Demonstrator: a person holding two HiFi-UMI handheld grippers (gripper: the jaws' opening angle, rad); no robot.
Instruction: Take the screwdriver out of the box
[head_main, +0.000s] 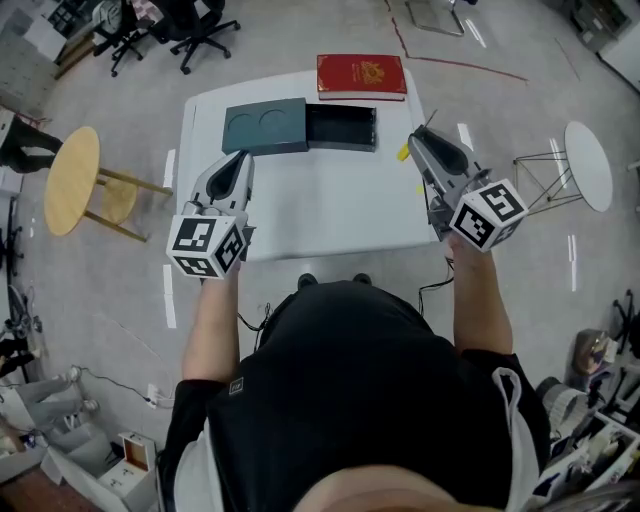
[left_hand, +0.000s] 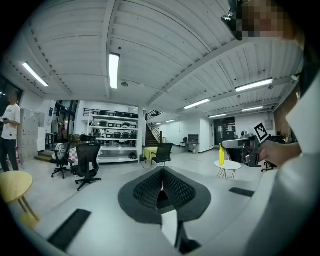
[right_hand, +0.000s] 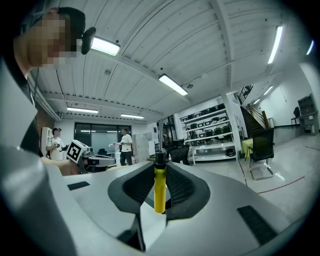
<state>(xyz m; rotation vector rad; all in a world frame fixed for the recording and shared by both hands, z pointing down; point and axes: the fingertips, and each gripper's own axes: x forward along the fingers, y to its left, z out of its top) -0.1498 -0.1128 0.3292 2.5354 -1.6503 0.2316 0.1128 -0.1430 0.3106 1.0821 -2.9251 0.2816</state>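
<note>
Screwdriver (right_hand: 159, 186) is clenched in the right gripper (right_hand: 160, 172), with the yellow handle set crosswise between the pads and its black end sticking up past them. In the head view the right gripper (head_main: 415, 143) is held in the air over the right edge of the table (head_main: 330, 215), so the screwdriver is out of the box (head_main: 340, 127) and well clear of it. The grip sits about mid-handle, which is judged enough to stop it from swinging or slipping. The box is left open on the far side of the table, with its lid (head_main: 265, 127) pushed off to the left and touching the box end. The inside looks dark and empty, though small contents cannot be ruled out. A red case (head_main: 361, 75) lies just behind the box, untouched. The left gripper (head_main: 243, 157) has its jaws pressed together with nothing between them. It is held above the table near the lid, probably to steady the box if needed. Removal is judged done; only a set-down may remain.
</note>
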